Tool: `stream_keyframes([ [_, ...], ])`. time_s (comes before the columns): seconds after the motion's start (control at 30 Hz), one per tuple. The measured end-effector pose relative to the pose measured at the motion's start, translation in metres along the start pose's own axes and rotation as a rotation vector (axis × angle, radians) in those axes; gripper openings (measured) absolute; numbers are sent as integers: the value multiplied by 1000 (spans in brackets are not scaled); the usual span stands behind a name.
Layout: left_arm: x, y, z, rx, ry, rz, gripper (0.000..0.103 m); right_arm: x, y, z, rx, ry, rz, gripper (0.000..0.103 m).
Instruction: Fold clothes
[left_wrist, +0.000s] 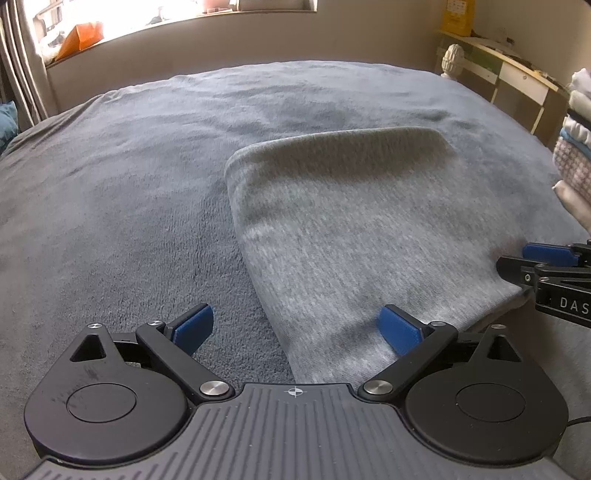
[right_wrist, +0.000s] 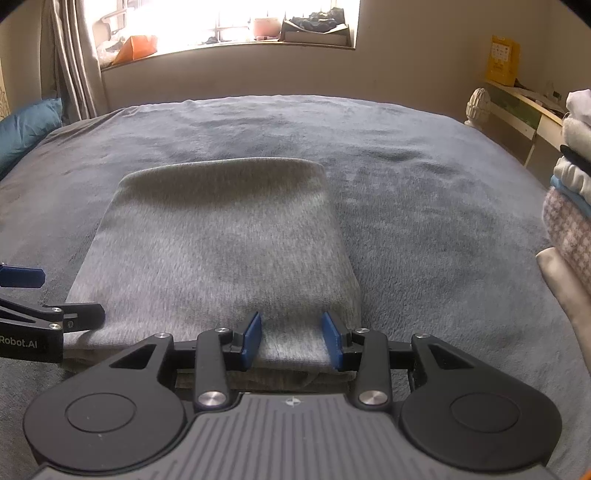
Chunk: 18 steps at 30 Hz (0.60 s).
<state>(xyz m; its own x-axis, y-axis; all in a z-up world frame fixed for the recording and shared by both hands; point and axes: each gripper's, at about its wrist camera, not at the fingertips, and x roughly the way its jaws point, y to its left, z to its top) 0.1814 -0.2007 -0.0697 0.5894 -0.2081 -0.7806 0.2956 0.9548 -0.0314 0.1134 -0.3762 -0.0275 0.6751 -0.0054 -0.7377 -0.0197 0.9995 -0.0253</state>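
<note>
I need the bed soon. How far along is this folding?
The grey garment already lies folded into a neat rectangle. The left gripper is open; the right gripper straddles its near edge, pinching nothing. Left: probably moving it onto the stack.

Left of the garment (right_wrist: 218, 236) and beyond it, the blanket (right_wrist: 424, 192) lies bare; a clothes stack (right_wrist: 570, 206) blocks its right.

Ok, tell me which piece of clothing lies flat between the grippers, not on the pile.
The grey folded garment, spread alone on the blue-grey blanket. The other clothes sit stacked in the pile at the right edge.
</note>
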Motion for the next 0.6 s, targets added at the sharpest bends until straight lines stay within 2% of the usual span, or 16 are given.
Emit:
stream_keyframes([
  [0.6,2,1,1,1,7,0,98,1,-1,0,0,0,0,40],
])
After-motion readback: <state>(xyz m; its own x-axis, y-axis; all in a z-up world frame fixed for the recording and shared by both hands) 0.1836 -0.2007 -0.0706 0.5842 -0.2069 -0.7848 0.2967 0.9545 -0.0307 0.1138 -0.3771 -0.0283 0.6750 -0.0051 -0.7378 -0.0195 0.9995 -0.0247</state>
